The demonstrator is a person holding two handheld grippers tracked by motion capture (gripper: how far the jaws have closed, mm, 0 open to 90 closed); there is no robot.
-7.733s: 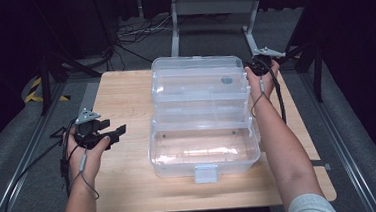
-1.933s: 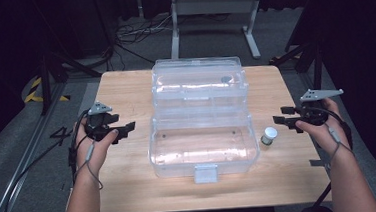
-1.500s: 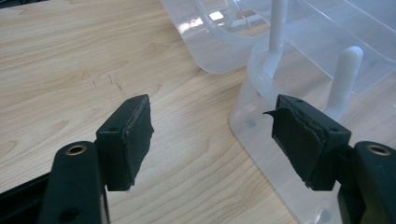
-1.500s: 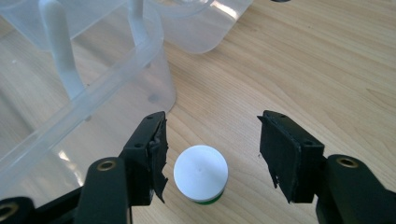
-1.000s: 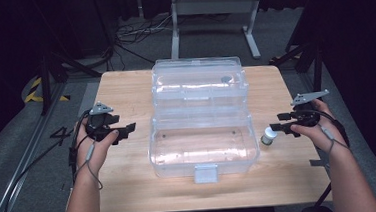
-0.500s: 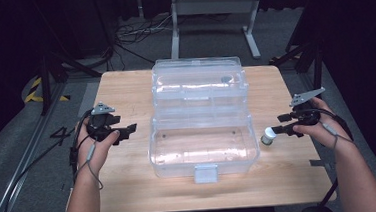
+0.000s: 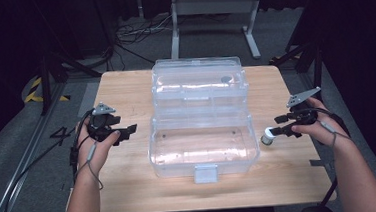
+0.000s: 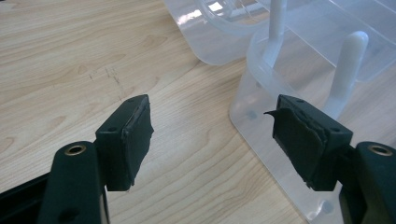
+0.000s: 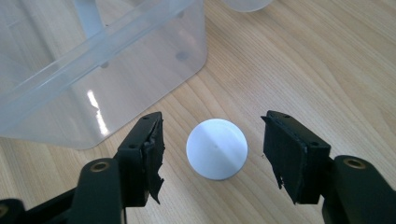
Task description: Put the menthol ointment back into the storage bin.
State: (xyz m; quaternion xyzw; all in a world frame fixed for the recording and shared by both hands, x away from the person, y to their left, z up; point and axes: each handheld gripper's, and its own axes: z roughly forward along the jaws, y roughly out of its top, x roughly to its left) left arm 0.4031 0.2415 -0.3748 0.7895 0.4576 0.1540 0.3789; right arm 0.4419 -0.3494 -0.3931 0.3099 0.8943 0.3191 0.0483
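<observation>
The right gripper (image 9: 212, 154) has its 2 jaws spread wide, and between them stands a small white-capped bottle (image 9: 217, 148), seen from above so that mainly its round cap shows. Neither pad touches it yet; there is free wood on both sides of the cap. In the high view the same bottle (image 7: 268, 136) stands upright on the table (image 7: 125, 90), just beside the right end of the clear plastic box (image 7: 202, 145), and the right gripper (image 7: 278, 131) reaches it from the right.

The bottle is small and probably light, with a smooth hard cap and a round body. Such a thing will likely roll or tip if only 1 pad meets it first, so I judge the hold should be taken low on the body or squarely across the cap, with both pads closing together. The wall of the box is near, so little room is left on that side for the jaw.

The left gripper (image 8: 212, 140) is also spread and holds nothing. It hangs over bare wood beside the left corner of the box (image 8: 280, 93), and in the high view the left gripper (image 7: 122, 133) rests well apart from the bottle.
</observation>
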